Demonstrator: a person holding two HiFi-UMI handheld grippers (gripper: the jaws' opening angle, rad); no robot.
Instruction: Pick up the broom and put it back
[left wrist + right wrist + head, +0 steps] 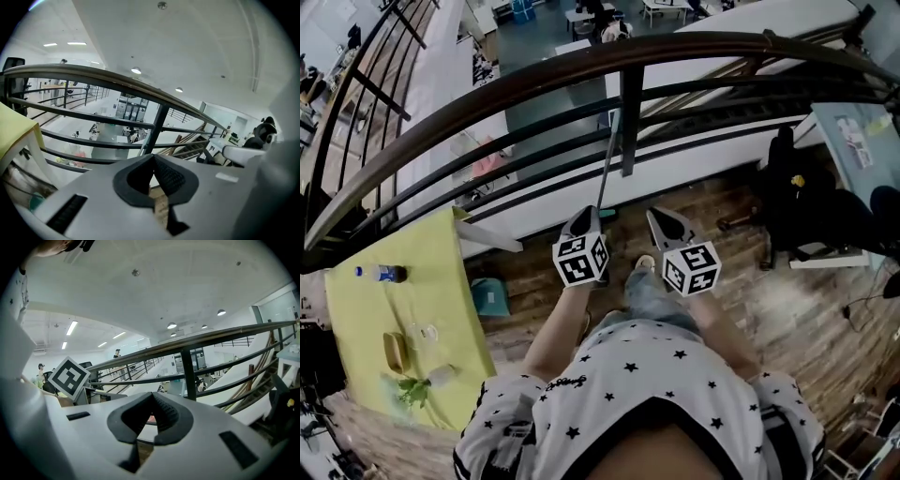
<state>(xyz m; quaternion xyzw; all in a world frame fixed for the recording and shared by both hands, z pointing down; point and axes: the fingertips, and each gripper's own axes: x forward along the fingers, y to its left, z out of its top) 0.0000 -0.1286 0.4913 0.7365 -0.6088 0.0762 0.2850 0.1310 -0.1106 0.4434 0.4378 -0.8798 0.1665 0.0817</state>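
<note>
The broom shows as a thin grey handle (607, 159) leaning up against the dark railing (534, 89) beside its upright post (631, 122). A small teal part sits at its foot on the wooden floor. My left gripper (584, 216) is just below the handle's lower end, its jaws shut and nothing between them. In the left gripper view the left gripper (153, 158) points at the post, with the handle (143, 146) a thin line just past its tips. My right gripper (662, 218) is beside it to the right, also shut and empty (152, 396).
A yellow table (366, 309) at the left carries a bottle (387, 273) and small items. A teal bin (490, 296) stands beside it on the floor. A black chair (806, 206) and a desk are at the right. Beyond the railing the floor drops to a lower level.
</note>
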